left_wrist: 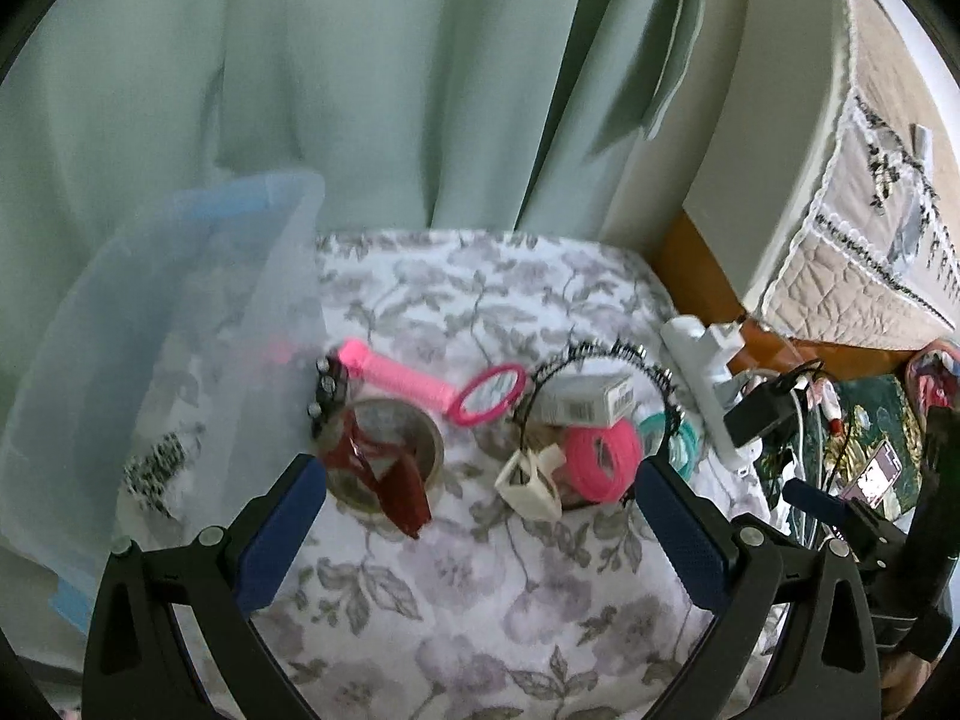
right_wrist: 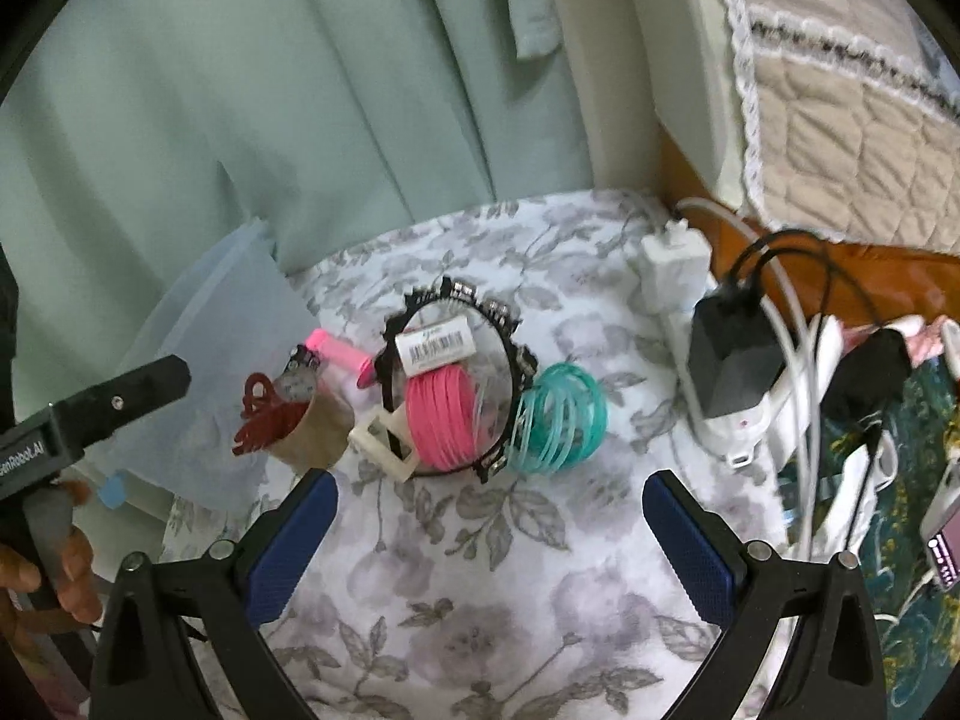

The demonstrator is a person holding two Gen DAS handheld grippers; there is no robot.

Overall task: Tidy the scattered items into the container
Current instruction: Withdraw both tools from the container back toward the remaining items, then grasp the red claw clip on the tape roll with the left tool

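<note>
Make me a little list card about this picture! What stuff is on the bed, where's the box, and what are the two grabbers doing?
surface: floral sheet
container: clear plastic box, at the left, tilted
red item: hair clip resting on the tape roll
pink items: hand mirror, bangles
teal item: bangles, beside the pink ones
black item: headband with a small box on it
left gripper: jaws open, holding nothing
right gripper: jaws open, holding nothing

A floral bedspread (right_wrist: 480,570) carries a clear bin (left_wrist: 198,312), tape roll (left_wrist: 384,450), bangles (right_wrist: 561,420) and power strip (right_wrist: 678,276).
</note>
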